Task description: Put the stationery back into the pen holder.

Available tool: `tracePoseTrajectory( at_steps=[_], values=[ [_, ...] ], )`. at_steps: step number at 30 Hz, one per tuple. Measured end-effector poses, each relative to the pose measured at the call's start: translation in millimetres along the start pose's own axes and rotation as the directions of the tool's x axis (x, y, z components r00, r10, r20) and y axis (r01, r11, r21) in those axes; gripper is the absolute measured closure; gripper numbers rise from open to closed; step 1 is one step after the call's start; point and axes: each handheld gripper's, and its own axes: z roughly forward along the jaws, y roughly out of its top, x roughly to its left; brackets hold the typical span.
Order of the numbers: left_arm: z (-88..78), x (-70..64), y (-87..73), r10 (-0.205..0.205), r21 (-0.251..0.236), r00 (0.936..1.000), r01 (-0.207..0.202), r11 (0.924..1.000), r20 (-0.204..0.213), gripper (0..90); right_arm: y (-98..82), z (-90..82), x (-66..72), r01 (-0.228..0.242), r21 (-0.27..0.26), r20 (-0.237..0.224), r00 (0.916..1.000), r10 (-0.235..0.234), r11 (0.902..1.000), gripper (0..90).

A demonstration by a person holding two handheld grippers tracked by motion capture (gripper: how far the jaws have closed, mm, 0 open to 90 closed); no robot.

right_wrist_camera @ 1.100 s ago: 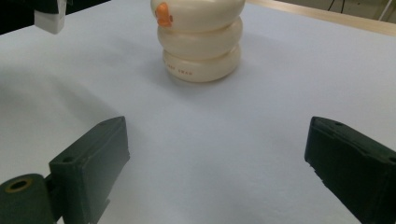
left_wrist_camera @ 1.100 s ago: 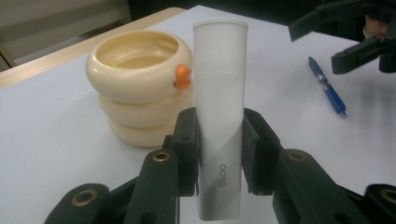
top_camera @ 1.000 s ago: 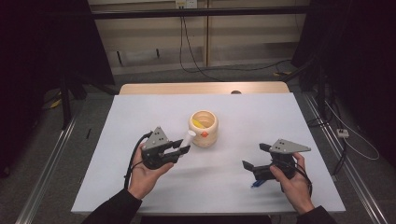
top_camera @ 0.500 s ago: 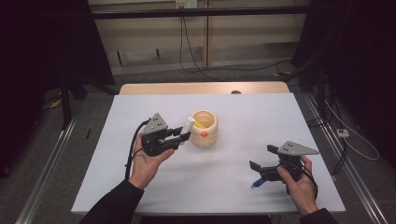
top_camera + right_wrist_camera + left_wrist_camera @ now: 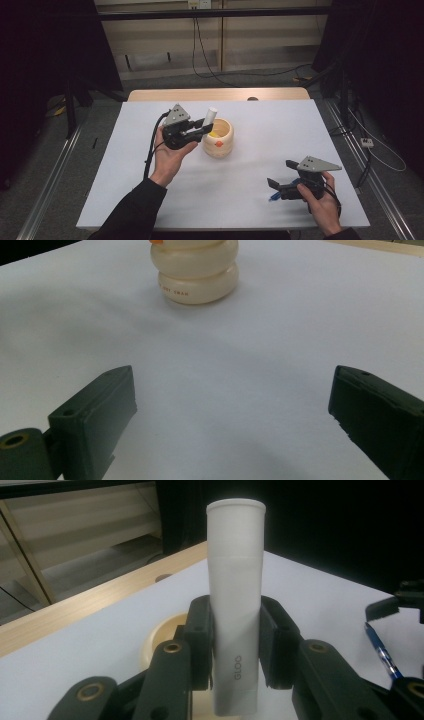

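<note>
My left gripper [image 5: 199, 131] [image 5: 234, 647] is shut on a white glue stick [image 5: 210, 118] [image 5: 235, 615] marked GLOO, held upright above the left rim of a cream, ring-shaped pot [image 5: 218, 138] [image 5: 162, 635] [image 5: 196, 271] with an orange mark on its side. My right gripper [image 5: 278, 186] [image 5: 232, 417] stands open low over the table at the front right, nothing between its jaws. A blue pen [image 5: 274, 197] [image 5: 381, 652] lies on the table just beside the right gripper.
The white table [image 5: 250, 170] has a wooden strip [image 5: 215, 94] along its far edge. Cables trail from both grippers. Dark floor and rails surround the table.
My left gripper has risen and moved to the right with the glue stick, from in front of the pot to over its left rim. The right gripper has hardly moved.
</note>
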Motion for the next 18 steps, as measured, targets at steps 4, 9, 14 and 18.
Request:
tracePoseTrajectory(
  at_steps=[4,9,14,18],
  values=[
    [14.8,3.2,2.4,-0.002,-0.006,1.0000,0.002,1.0000,-0.006,70.1,-0.9,-0.6,-0.2,-0.002,-0.003,-0.004,1.0000,0.002,1.0000,4.8],
    [31.6,5.8,4.0,0.003,-0.009,1.0000,-0.003,1.0000,-0.005,70.1,-1.3,-1.3,-0.6,-0.006,-0.007,-0.006,1.0000,0.006,1.0000,4.9],
    [42.9,9.4,1.8,-0.002,-0.021,0.9999,0.002,0.9998,-0.011,70.1,-1.7,-1.3,-0.8,-0.007,-0.007,-0.009,0.9999,0.007,1.0000,4.8],
    [51.5,14.3,-2.4,-0.011,-0.003,0.9996,0.010,0.9999,-0.026,70.2,-2.0,-0.2,-0.2,-0.005,-0.001,-0.016,0.9999,0.005,1.0000,4.8]
  ],
)
